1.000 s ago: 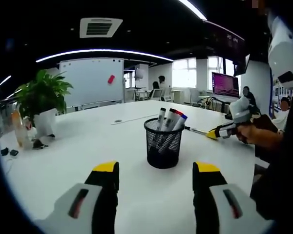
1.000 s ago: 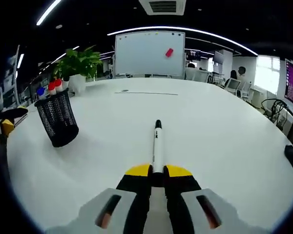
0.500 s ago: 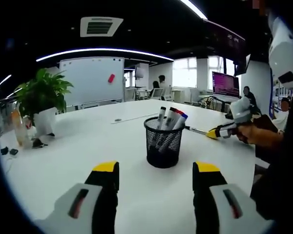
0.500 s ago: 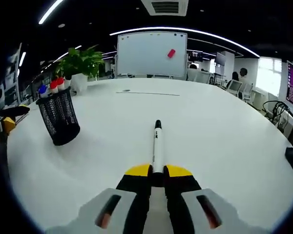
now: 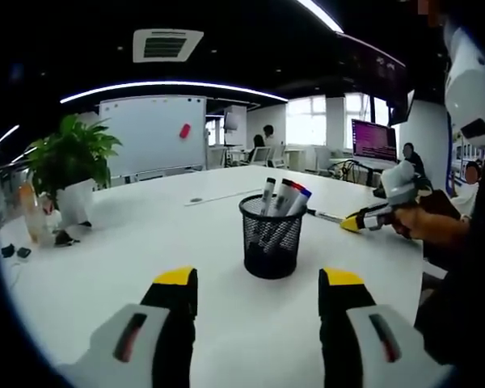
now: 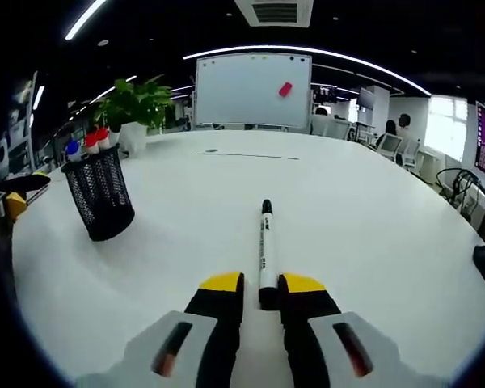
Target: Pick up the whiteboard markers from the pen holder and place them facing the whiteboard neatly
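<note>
**One marker on the counter, the rest in the holder**

In the right gripper view we see our right gripper [image 6: 263, 284] low over the white counter [image 6: 364, 218], its yellow-tipped jaws parted a little. A black-capped white marker [image 6: 265, 246] lies flat on the counter, its near end sitting between the jaw tips and its cap pointing straight ahead toward the whiteboard [image 6: 250, 89] at the far end of the room. Narrow gaps show on both sides of the marker's end, so the jaws do not look pressed on it. Well off to the left of this gripper stands the black mesh pen holder [image 6: 99, 192], upright, with blue and red marker caps poking above its rim. A potted plant [image 6: 132, 105] stands beyond it, near the counter's far edge.

In the left gripper view our left gripper [image 5: 259, 284] hangs with its jaws spread wide and nothing between them. The pen holder [image 5: 271, 237] stands just ahead of it, between the lines of the two jaws, with several markers [image 5: 284, 196] leaning up out of it. To the right of the holder we see the right gripper [image 5: 352, 223] held in a hand [image 5: 424, 226], its tip down at the counter [image 5: 137, 250]. The whiteboard [image 5: 152, 134] stands far ahead and to the left, and the plant [image 5: 71, 158] further left still.
</note>
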